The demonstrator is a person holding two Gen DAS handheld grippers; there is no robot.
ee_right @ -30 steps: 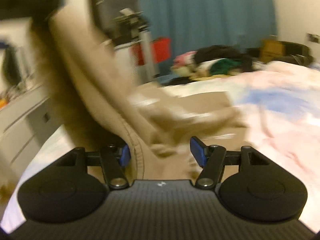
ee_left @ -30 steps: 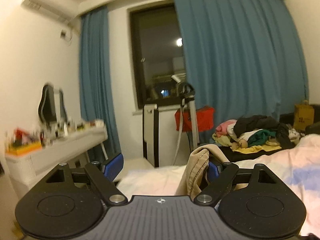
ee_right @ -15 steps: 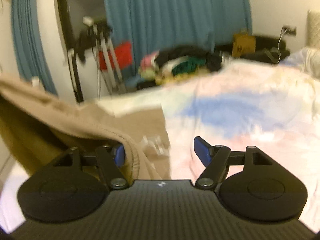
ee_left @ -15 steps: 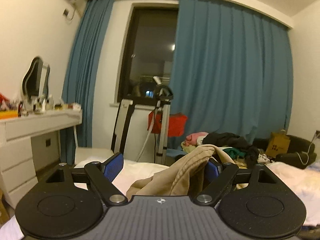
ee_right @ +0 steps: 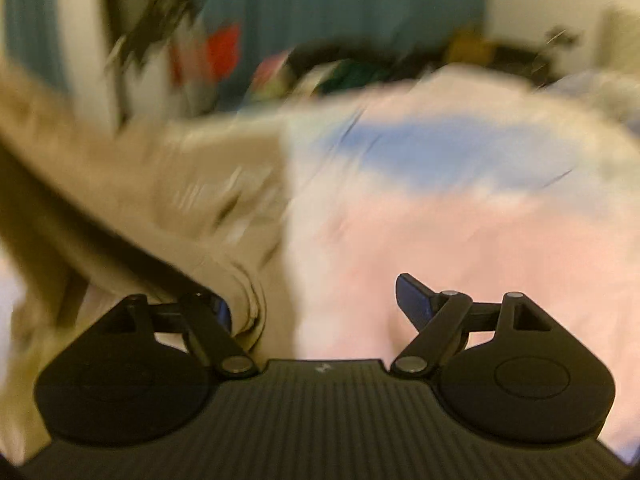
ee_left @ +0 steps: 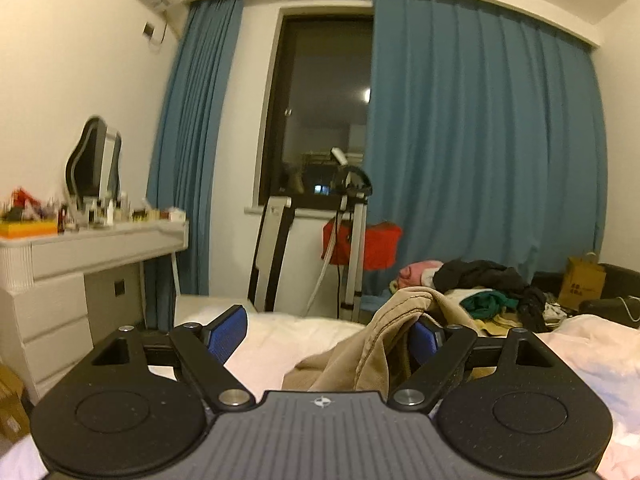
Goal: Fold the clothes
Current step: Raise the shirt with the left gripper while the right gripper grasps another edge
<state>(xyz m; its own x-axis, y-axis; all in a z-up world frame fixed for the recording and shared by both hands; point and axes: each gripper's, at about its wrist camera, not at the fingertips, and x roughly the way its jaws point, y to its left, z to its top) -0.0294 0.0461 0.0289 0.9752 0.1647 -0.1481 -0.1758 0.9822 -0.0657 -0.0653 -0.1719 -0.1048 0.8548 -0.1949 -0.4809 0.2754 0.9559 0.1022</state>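
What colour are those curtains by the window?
Blue, plain and pleated curtains. The left wrist view shows them best.

Right wrist view motion-blurred; tan garment (ee_right: 132,200) cut off at left edge, clothes pile (ee_right: 320,72) smeared

Tan garment (ee_left: 372,344) matt woven cloth, seemingly cotton; blue curtain (ee_left: 480,152) cloth.

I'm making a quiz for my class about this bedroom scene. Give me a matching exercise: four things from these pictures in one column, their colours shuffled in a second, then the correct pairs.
Things:
1. curtains
2. garment draped over a hand-held gripper finger
3. bag hanging below the window
4. dresser

Colours:
A. white
B. red
C. blue
D. tan

Pairs: 1-C, 2-D, 3-B, 4-A
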